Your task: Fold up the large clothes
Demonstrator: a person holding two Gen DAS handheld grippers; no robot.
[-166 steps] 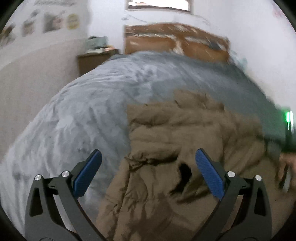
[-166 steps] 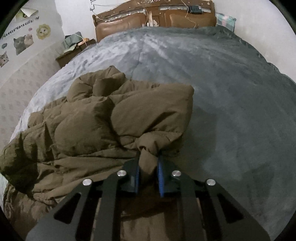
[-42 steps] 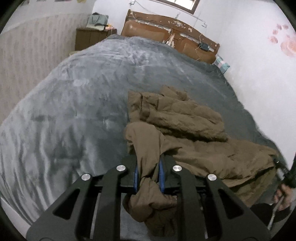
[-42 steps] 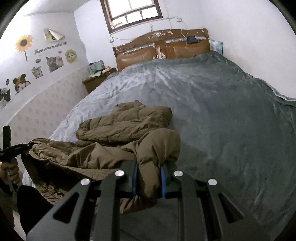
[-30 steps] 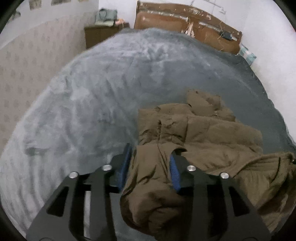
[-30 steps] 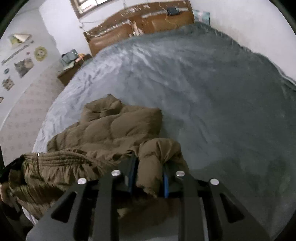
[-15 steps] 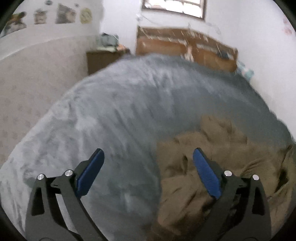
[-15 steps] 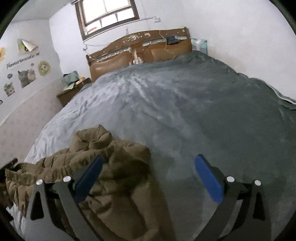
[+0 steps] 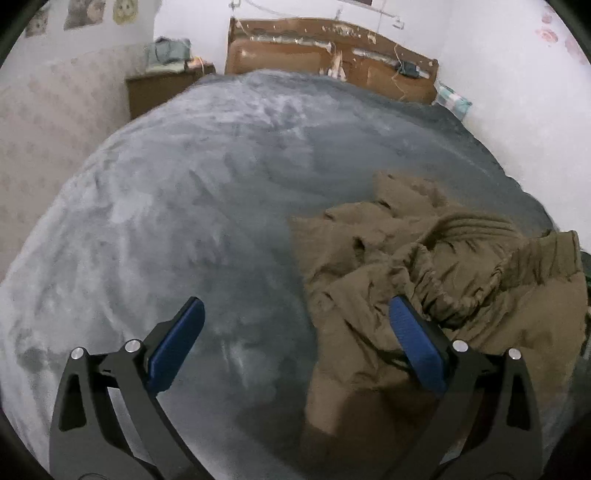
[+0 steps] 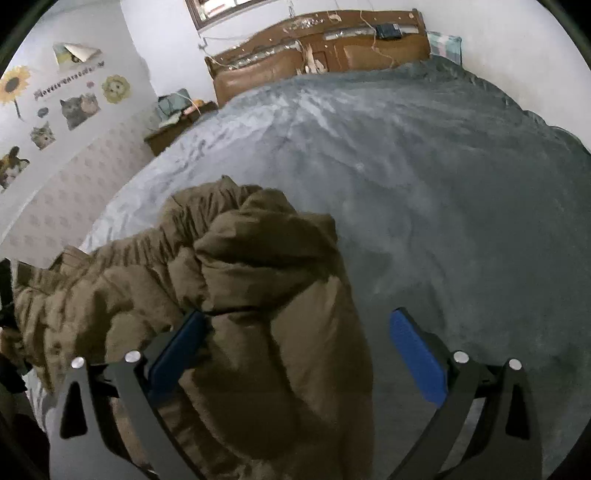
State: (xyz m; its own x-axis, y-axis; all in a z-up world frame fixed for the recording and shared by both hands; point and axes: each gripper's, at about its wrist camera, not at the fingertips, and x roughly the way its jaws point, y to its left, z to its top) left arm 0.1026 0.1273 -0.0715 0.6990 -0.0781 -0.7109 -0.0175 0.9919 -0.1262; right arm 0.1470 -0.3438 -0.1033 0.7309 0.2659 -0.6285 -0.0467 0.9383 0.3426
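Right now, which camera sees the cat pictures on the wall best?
The right wrist view. There the cat pictures sit sharp on the left wall, beside a sunflower sticker and a line of lettering too small to read. In the left wrist view only a few blurry stickers peek in at the top left edge, cut off.

The left gripper [image 9: 295, 325] points forward and down, its two black arms spread into a wide V, with the blue pads [image 9: 175, 345] far apart and nothing pressed between them (its jaws have just been opening). The right gripper [image 10: 297, 330] tilts down the same way, equally splayed, its pads [image 10: 415, 356] clamping on nothing, the jaws having likewise just been opening. No hand or sleeve can be made out clearly in either view.
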